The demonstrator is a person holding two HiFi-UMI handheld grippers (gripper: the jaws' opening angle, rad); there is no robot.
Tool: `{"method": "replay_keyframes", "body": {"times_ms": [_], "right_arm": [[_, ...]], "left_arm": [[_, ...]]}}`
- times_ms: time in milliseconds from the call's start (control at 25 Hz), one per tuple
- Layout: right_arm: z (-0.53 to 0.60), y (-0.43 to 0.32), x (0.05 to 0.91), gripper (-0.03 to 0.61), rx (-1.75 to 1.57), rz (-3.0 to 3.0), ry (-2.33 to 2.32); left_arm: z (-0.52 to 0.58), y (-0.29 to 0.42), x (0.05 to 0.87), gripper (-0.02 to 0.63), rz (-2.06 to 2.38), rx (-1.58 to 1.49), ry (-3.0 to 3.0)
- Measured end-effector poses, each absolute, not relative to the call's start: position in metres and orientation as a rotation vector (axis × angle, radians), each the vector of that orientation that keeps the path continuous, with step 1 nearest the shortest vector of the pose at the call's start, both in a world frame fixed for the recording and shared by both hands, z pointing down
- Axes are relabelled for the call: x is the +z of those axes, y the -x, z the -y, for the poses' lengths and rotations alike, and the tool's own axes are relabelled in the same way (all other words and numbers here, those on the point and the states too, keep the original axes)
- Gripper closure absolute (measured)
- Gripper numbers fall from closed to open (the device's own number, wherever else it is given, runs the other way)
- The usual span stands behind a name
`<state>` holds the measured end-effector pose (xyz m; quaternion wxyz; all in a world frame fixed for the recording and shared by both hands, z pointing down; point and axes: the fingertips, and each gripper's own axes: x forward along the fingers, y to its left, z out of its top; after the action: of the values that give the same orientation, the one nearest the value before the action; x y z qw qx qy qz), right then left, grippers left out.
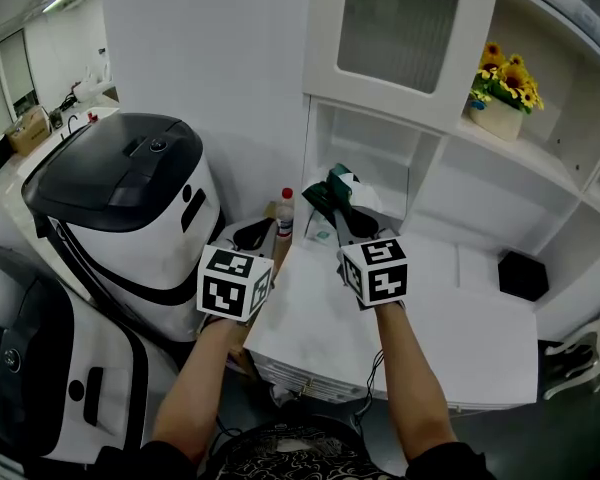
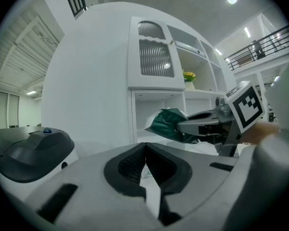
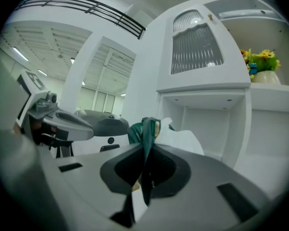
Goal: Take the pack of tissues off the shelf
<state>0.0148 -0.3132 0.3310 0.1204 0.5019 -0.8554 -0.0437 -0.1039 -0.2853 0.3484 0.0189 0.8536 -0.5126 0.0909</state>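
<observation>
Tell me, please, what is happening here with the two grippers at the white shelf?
A person holds a gripper in each hand in front of a white shelf unit. The right gripper is shut on a green pack of tissues, gripped by its edge and held up at the mouth of the lower open compartment. The left gripper is shut on nothing and sits off to the left of it.

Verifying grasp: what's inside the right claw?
The green tissue pack: the right claw is shut on its thin edge, and the rest of the pack shows beyond the tips. The claw body covers the pack's lower part.
</observation>
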Motion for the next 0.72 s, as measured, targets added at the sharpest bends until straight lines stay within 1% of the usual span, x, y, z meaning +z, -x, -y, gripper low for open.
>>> {"method": "replay_keyframes", "body": {"times_ms": [720], "right_arm": [[0.233,-0.018,0.335,0.557,-0.092,2.559,-1.484]], "left_arm": [[0.219,0.091,0.349,0.604,1.589,0.262,-2.681]]}}
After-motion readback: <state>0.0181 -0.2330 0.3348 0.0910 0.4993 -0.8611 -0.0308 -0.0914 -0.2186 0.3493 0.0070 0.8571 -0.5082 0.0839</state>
